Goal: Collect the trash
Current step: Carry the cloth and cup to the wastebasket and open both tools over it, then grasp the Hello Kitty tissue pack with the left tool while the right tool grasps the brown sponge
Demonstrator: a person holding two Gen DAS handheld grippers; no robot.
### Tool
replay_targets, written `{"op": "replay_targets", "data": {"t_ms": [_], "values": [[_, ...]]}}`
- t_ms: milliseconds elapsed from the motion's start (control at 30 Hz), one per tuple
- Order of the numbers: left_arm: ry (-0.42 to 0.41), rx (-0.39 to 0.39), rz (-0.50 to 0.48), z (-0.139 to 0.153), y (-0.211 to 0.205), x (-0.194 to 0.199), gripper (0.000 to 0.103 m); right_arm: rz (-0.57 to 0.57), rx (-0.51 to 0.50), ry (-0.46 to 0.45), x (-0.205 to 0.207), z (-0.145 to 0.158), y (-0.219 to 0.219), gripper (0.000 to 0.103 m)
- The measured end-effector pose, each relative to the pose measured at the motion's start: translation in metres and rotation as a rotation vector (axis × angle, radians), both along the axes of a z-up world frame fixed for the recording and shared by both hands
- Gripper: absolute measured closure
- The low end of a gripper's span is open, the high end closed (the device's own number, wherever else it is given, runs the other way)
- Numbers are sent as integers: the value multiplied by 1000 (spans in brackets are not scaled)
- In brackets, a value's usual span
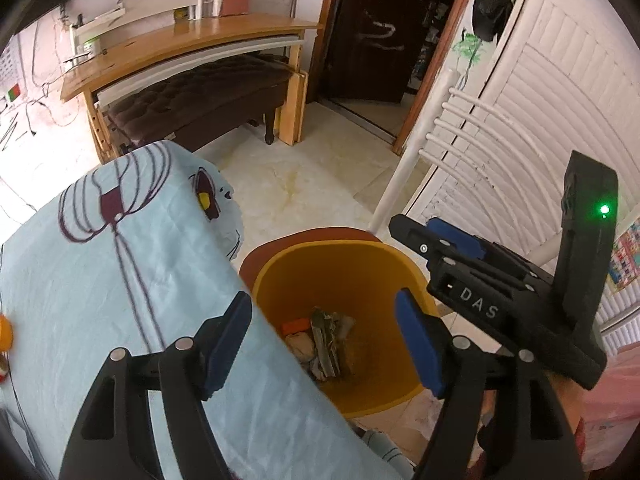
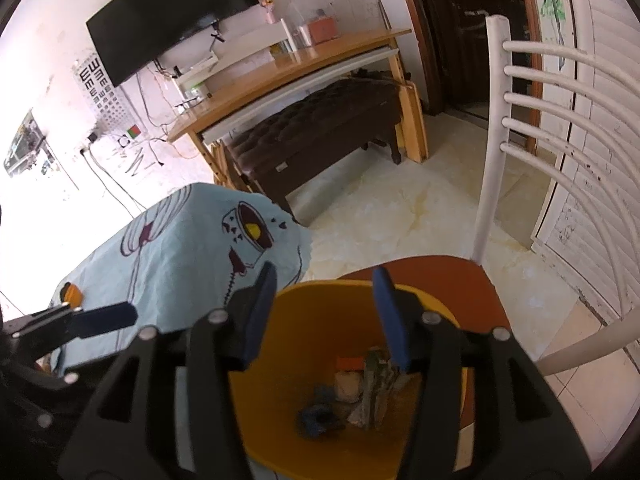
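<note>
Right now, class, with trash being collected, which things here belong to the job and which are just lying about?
Part of the job:
- yellow bin
- scraps in the bin
- left gripper, open above the bin
- right gripper, open above the bin

Just lying about:
- blue tablecloth
- white chair
- wooden desk
- dark bench
- wall screen

Both cameras sit just behind their own gripper and look forward and steeply down. The left view hangs over the edge of the cloth-covered worktop point(image 1: 120, 280), close above the yellow bin point(image 1: 360, 392). The right view looks from nearer, almost straight into the bin point(image 2: 280, 440). Both views share the bin, the worktop, the white chair point(image 2: 486, 160) and the desk point(image 1: 192, 44) far behind.
</note>
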State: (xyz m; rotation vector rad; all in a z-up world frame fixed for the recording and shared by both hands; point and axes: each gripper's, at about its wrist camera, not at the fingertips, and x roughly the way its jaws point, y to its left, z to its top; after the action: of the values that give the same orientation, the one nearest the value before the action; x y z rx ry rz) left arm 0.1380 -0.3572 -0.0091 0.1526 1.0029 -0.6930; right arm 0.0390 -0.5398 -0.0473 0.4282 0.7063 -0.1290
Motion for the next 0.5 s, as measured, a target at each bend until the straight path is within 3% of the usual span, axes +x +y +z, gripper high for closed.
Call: {"op": "replay_targets", "data": {"t_ms": [233, 333, 500], "values": [[-16, -56, 35, 14, 41, -14, 31, 23, -39, -27, -1, 13, 15, 43], [-20, -78, 54, 19, 62, -19, 30, 43, -64, -44, -1, 20, 29, 34], [-56, -89, 104, 29, 103, -26, 28, 88, -94, -73, -1, 32, 54, 33]]}}
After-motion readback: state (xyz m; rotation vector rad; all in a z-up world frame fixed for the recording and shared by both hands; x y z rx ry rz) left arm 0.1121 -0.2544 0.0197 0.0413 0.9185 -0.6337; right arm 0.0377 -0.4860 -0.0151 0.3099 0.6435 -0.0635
